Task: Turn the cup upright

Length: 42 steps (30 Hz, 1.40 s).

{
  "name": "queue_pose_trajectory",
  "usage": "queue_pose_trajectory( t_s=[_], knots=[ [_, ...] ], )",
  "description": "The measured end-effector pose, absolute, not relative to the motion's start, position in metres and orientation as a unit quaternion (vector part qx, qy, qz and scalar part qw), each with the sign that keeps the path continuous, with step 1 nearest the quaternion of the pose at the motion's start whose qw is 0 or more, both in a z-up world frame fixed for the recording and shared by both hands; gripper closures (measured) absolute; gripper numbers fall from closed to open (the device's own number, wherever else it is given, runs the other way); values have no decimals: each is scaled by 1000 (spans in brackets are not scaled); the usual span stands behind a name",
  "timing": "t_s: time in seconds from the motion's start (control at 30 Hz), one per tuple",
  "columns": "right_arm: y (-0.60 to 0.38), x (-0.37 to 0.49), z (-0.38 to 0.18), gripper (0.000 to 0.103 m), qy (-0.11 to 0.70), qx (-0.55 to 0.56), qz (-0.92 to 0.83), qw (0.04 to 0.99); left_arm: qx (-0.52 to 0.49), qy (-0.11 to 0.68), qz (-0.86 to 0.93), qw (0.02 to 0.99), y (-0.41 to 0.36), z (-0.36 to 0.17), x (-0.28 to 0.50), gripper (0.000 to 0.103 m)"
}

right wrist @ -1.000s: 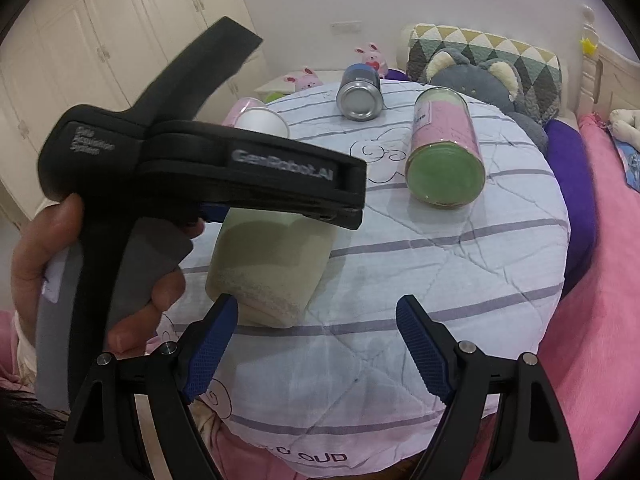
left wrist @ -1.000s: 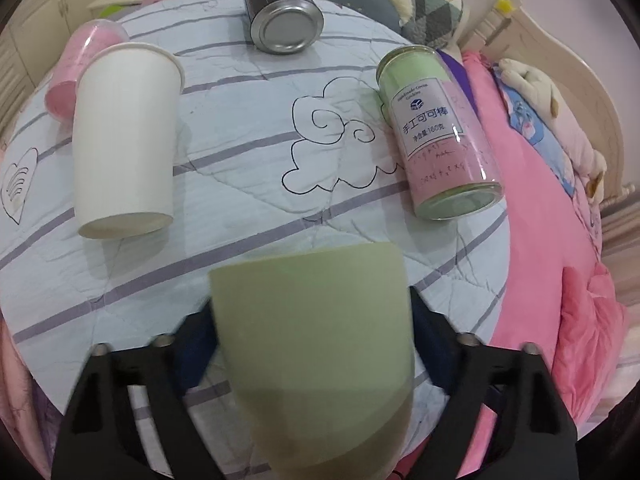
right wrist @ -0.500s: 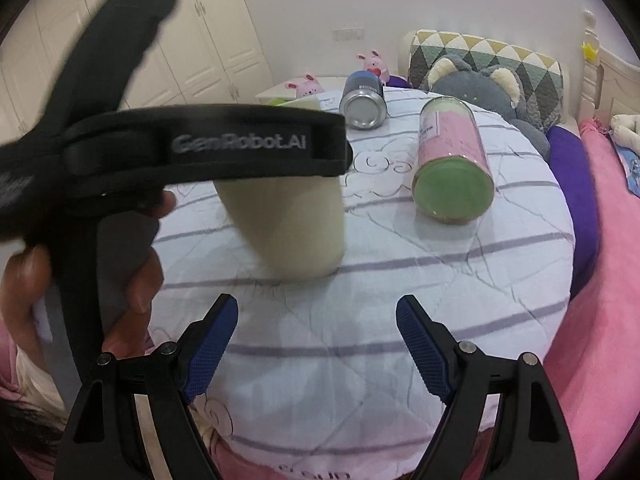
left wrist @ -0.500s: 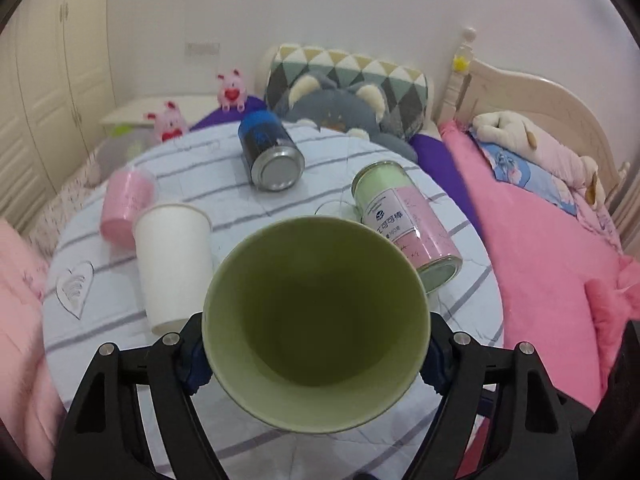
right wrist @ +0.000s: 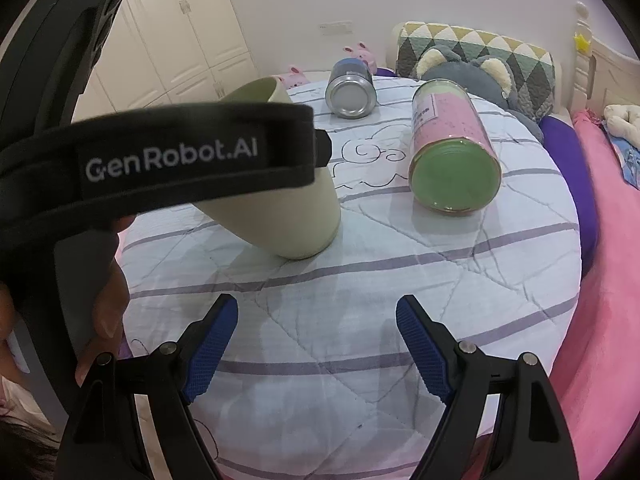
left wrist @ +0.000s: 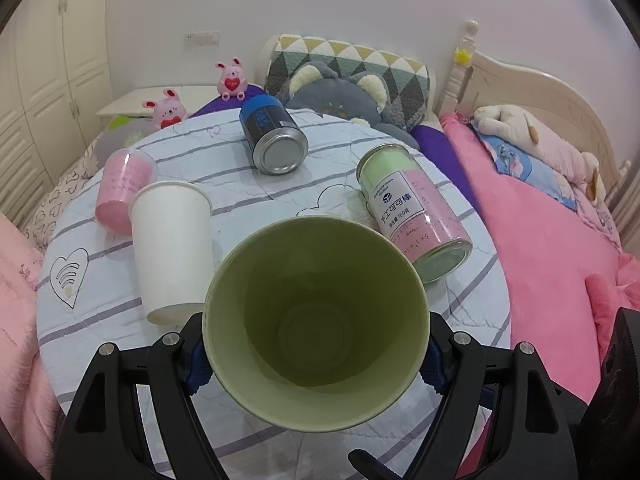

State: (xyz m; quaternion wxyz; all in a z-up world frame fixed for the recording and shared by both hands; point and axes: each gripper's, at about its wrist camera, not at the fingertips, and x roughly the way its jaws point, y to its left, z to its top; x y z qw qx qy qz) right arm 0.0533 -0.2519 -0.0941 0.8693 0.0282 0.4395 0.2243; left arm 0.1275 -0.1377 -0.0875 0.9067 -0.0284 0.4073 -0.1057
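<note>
Over the round quilted table [left wrist: 280,204], the left gripper [left wrist: 316,344] clamped a green cup [left wrist: 316,320] by its sides, mouth facing the camera. It looked light and stiff; mid-wall seemed the safest hold.

From the right, the cup [right wrist: 280,204] leaned, base edge touching the quilt, while the right gripper [right wrist: 316,348] gaped, holding nothing.

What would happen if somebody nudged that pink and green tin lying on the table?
The pink and green tin lies on its side and is round, so it would probably roll across the quilted cloth, though the soft quilting may slow it. Its metal-looking rim suggests it is stiff, unlikely to dent. Its weight cannot be judged from here.
</note>
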Motion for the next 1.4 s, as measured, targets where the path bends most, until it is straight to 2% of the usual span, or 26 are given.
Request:
queue_pose_trajectory(
  t_s=[0.1,0.17,0.2,0.23,0.4,0.7,0.93,1.0,1.23,1.27,1.4],
  knots=[
    [-252,54,-93,20,439,30,222,870,-31,407,-110,906,-138,-88,128,20],
    [-252,54,-93,20,437,32,217,872,-30,408,-110,906,-138,-88,127,14],
    [-252,55,-93,20,438,33,216,872,-29,409,-108,906,-138,-88,127,6],
    [-253,55,-92,20,437,33,214,873,-30,408,-104,907,-137,-87,127,3],
    [-253,54,-92,20,436,34,207,875,-35,412,-110,904,-133,-83,124,1],
    [-252,42,-79,20,428,31,197,882,-57,430,-124,893,-105,-75,100,0],
    [-254,19,-54,20,391,12,161,906,-49,402,-114,907,-77,-56,63,0],
    [-252,13,-45,14,377,10,159,912,-46,389,-108,914,-68,-50,53,0],
    [-236,-3,-16,11,333,-10,150,931,-7,327,-59,943,-52,-36,15,0],
    [-235,-4,-14,0,329,-14,149,932,-6,325,-58,944,-50,-34,12,0],
    [-225,-18,-2,0,307,-30,144,940,-15,307,-49,950,-42,-28,-2,0]
  ],
)
